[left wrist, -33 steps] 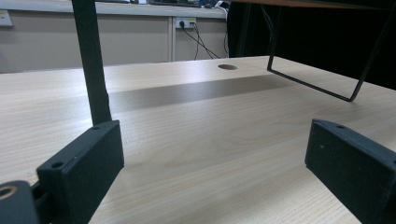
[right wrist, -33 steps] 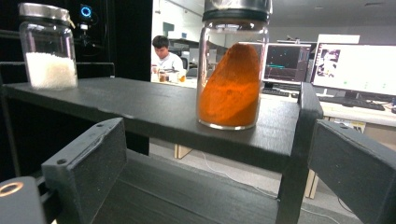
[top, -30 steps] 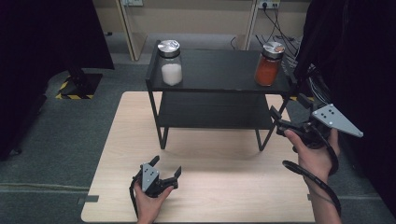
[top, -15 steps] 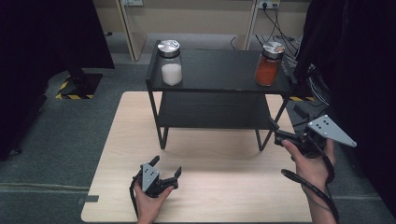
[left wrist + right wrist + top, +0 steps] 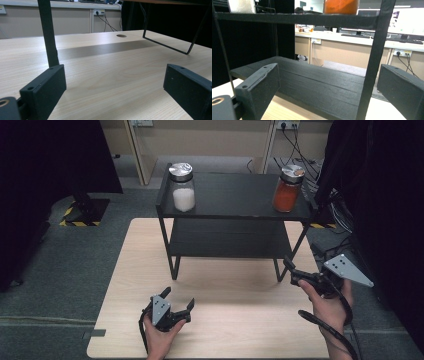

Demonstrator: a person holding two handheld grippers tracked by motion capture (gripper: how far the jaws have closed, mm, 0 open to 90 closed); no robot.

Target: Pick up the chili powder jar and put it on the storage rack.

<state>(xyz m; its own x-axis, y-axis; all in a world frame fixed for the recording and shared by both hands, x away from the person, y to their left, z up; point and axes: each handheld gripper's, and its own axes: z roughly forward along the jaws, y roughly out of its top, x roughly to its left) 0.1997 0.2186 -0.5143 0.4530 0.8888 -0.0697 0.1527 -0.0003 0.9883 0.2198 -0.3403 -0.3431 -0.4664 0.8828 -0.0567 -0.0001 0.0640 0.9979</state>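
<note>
Black shelf posts (image 5: pixel 372 65) are seen directly before the right gripper (image 5: pixel 295 272), its fingers spread wide. The orange jar (image 5: pixel 287 188) is kept above on the shelf (image 5: pixel 235 200). The left gripper (image 5: pixel 175 306) is held wide open over the desk (image 5: pixel 240 320).

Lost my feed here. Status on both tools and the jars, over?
Left tool open, empty, low over wooden table. Right tool open, empty, near black shelf's leg. Orange-filled glass jar, white-filled glass jar untouched on top.

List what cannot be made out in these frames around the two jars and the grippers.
- Glass jar of orange powder: right gripper view, lid cut off by the top edge.
- Glass jar of white powder: same view, cut off at the top edge.
- Black two-tier metal shelf: left gripper view, tiers beyond the top edge.
- Right gripper: high view, jaw gap too small to judge.
- Lid markings on either jar: high view, too small.
</note>
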